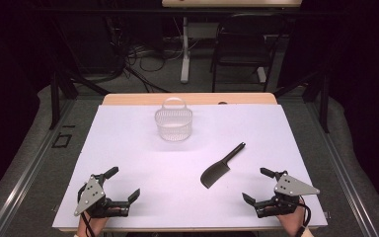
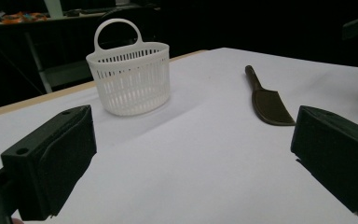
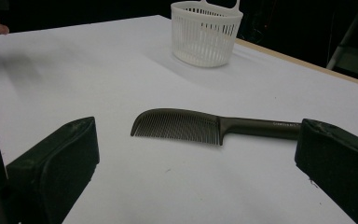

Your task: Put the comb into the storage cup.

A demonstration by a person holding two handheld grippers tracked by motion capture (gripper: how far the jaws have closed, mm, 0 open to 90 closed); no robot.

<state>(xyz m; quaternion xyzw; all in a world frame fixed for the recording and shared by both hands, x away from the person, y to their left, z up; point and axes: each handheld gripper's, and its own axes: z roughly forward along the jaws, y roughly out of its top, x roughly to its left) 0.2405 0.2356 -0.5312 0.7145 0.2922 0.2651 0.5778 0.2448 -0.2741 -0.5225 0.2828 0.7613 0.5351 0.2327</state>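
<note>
Resting at the counter's near edge, the left gripper (image 1: pixel 119 183) and right gripper (image 1: pixel 257 185) gape wide, empty; the comb (image 1: pixel 220 167) lies untouched near the right one, the basket (image 1: pixel 173 123) farther back, nothing started

Bare white table (image 1: pixel 143 163) lies open between the left gripper (image 1: pixel 121 185) and right gripper (image 1: pixel 258 185). A dark comb (image 1: pixel 220 166) lies flat near the right gripper, just ahead of it. A white basket (image 1: pixel 173 123) stands upright farther back, well apart from both, with free room all around it.
</note>
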